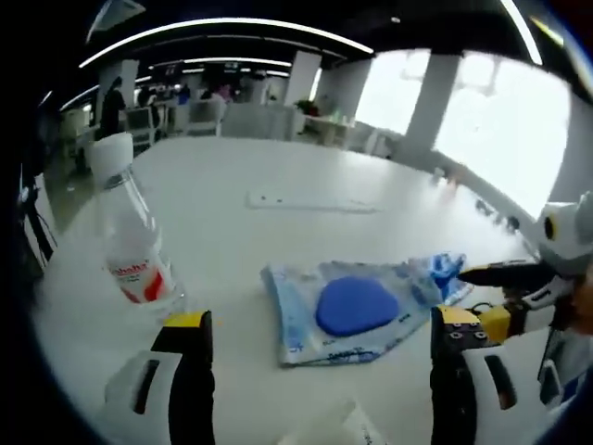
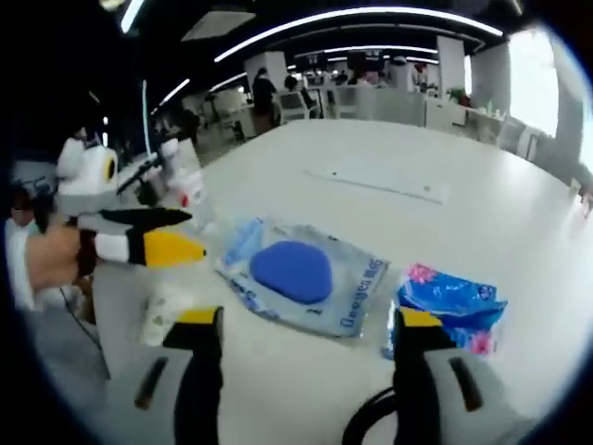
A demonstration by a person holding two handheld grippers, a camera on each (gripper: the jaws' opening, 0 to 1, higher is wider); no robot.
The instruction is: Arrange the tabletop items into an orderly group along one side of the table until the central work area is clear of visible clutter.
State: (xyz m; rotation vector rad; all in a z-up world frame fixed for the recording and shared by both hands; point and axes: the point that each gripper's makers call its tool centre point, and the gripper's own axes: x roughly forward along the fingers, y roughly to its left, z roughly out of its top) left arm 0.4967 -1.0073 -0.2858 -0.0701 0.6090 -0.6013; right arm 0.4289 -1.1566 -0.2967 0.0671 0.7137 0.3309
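A: Big white surface (image 1: 306, 167) running out ahead, and on it a flat clear packet (image 1: 347, 311) with a blue oval pad (image 1: 357, 306) inside, lying near the middle, just beyond the left gripper (image 1: 320, 371). Its jaws stand wide apart, nothing between them.

B: Same packet in the right gripper view, print on it too blurred to read. Right gripper (image 2: 306, 362) is spread wide too, empty, with a small blue wrapper with pink marks (image 2: 452, 311) just past its right jaw, partly cut off by it.

A: Clear water bottle (image 1: 130, 232), red label, white cap, upright at the left, apart from the packet.

B: In the right gripper view it's mostly hidden behind the other gripper and a hand (image 2: 46, 260).

A: Something pale at the bottom edge (image 1: 338, 428), cropped; can't tell what it is.

B: Crumpled pale thing here too (image 2: 165, 311), unclear.
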